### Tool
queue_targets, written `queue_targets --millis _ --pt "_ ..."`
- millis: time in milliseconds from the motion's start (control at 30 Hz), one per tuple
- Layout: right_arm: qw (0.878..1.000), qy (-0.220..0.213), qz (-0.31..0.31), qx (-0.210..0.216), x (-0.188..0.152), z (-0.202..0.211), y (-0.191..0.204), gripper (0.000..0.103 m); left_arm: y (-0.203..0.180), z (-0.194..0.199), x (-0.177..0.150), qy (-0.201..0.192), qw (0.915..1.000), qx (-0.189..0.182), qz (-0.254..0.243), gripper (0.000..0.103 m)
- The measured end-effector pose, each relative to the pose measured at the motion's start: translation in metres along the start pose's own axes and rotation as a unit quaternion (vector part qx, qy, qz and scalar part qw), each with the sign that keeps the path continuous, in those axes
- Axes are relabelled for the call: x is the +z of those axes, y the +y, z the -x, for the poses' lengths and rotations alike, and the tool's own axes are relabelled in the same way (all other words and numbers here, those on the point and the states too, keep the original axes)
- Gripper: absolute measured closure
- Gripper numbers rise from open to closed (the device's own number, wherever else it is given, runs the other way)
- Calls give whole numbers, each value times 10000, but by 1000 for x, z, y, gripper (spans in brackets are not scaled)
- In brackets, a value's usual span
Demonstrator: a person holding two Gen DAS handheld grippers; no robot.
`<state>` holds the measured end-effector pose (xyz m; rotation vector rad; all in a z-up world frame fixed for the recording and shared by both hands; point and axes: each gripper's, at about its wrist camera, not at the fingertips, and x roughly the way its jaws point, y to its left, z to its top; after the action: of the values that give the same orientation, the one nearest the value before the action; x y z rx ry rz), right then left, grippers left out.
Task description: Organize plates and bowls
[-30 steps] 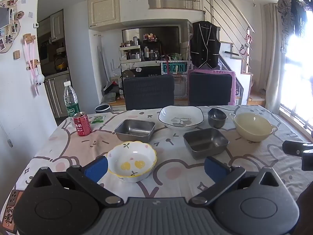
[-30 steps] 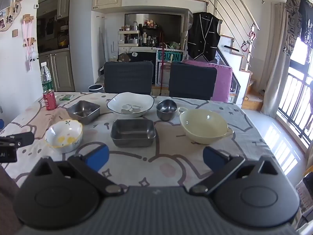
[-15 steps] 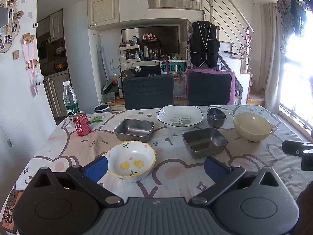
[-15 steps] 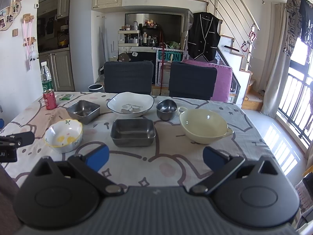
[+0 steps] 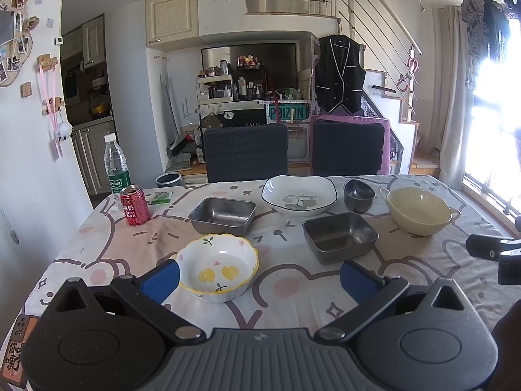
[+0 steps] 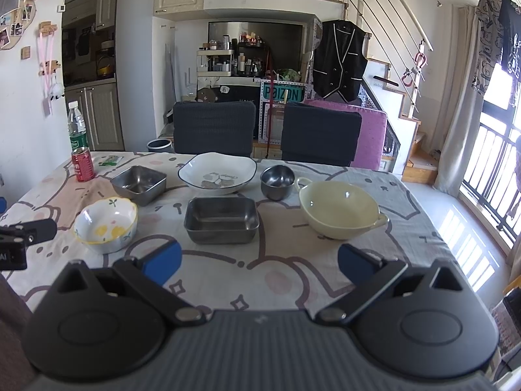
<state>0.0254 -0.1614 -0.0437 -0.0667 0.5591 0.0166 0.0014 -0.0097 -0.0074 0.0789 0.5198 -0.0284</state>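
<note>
On the patterned tablecloth (image 5: 293, 280) stand a white scalloped bowl with lemon prints (image 5: 218, 265) (image 6: 105, 223), two square steel dishes (image 5: 223, 214) (image 5: 340, 236) (image 6: 221, 220), a white squarish plate (image 5: 299, 194) (image 6: 217, 172), a small steel cup-bowl (image 5: 358, 195) (image 6: 277, 181) and a cream handled bowl (image 5: 420, 210) (image 6: 338, 208). My left gripper (image 5: 259, 275) is open just above the table; the lemon bowl sits by its left finger. My right gripper (image 6: 257, 260) is open, nothing between its fingers, short of the near steel dish.
A red drink can (image 5: 134, 205) and a water bottle (image 5: 115, 163) stand at the table's far left corner, a green packet (image 5: 161, 197) beside them. Two dark chairs (image 5: 246, 151) (image 5: 346, 148) face the far edge. The right table edge drops toward a bright window.
The left gripper has crept slightly forward and left, so the lemon bowl sits a touch nearer its left finger. The right gripper's view is nearly unchanged. Both stay open.
</note>
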Motion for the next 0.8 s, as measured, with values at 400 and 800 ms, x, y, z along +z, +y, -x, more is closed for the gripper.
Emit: queue_targets --millis 400,800 --pt "10000 12 12 -13 1 0 1 0 0 -1 -2 3 10000 -5 8 0" --pt "10000 12 19 -13 1 0 1 0 -1 -2 -3 9 10000 -6 7 0"
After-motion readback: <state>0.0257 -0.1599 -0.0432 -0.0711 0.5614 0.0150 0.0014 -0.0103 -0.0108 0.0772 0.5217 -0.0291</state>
